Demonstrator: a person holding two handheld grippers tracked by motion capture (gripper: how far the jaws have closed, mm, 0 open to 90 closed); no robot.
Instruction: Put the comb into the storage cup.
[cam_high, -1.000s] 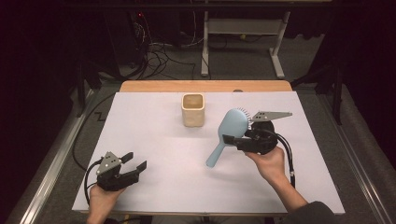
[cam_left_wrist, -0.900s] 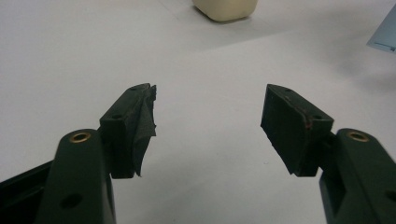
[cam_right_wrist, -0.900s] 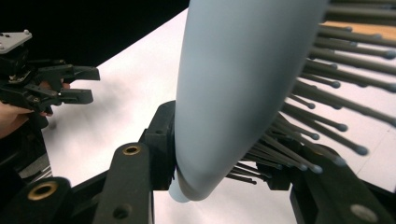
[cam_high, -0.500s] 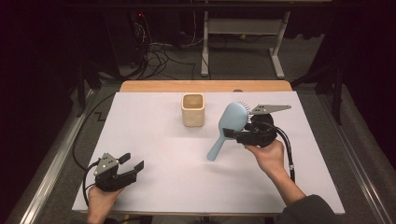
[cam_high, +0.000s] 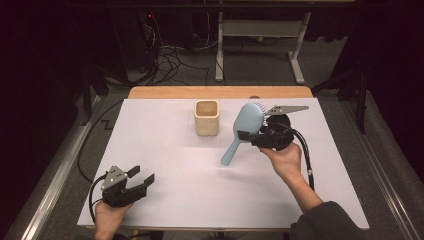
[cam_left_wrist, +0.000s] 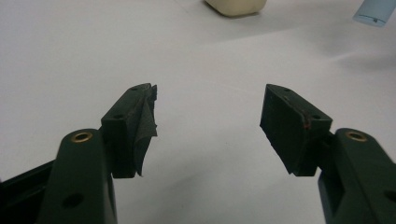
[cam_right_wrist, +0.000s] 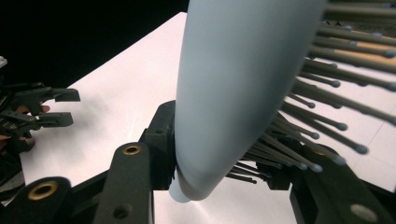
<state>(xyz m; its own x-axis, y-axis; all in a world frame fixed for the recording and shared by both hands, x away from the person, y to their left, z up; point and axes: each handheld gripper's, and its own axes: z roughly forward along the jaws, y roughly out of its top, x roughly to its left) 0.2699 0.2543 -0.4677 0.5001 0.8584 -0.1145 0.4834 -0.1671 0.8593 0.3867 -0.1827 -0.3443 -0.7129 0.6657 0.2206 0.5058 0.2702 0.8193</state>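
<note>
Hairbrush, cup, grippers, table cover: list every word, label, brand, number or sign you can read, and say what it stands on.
None can be read.
Light blue hairbrush, held in the right gripper: plain back, no print.
Cream cup: plain walls.
Left gripper: black jaws, unmarked.
White table cover: blank.

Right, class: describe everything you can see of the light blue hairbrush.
The hairbrush is light blue, smooth plastic by its look, with an oval head and a tapering handle. Thin grey bristles with ball tips cover one face. The right gripper is shut on it near the base of the head, holding it off the white table, head farther away, handle slanting toward the person, beside the cream cup.
</note>
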